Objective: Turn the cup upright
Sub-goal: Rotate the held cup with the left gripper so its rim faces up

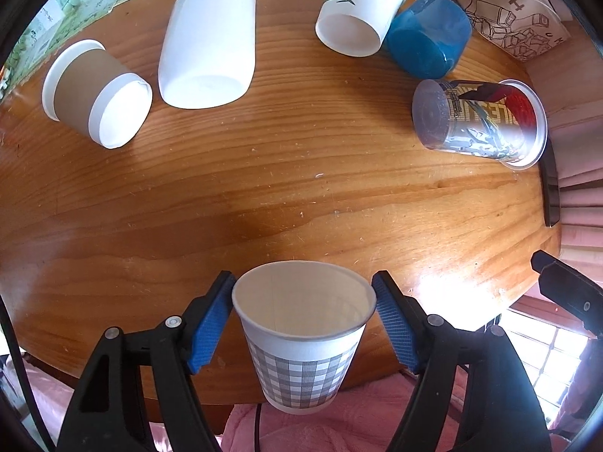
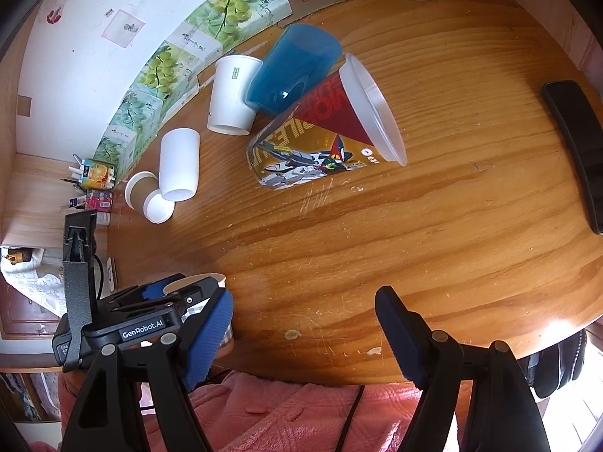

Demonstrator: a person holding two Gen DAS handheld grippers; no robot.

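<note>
Left wrist view: the left gripper (image 1: 303,324) is level at the near edge of the wooden worktop (image 1: 301,196), its jaws set against both sides of the rim of an upright gingham paper cup (image 1: 303,335), mouth up. Whether the base rests on the worktop cannot be told. Five other cups lie on their sides further back, among them a blue tumbler (image 1: 427,35). The right gripper (image 2: 303,335) hovers beside it, angled down, jaws wide, holding nothing.

Left claw (image 1: 304,320), right claw (image 2: 303,333) — black frames, blue ribbed pads, silver screws, "GenRobot.AI" label.
</note>
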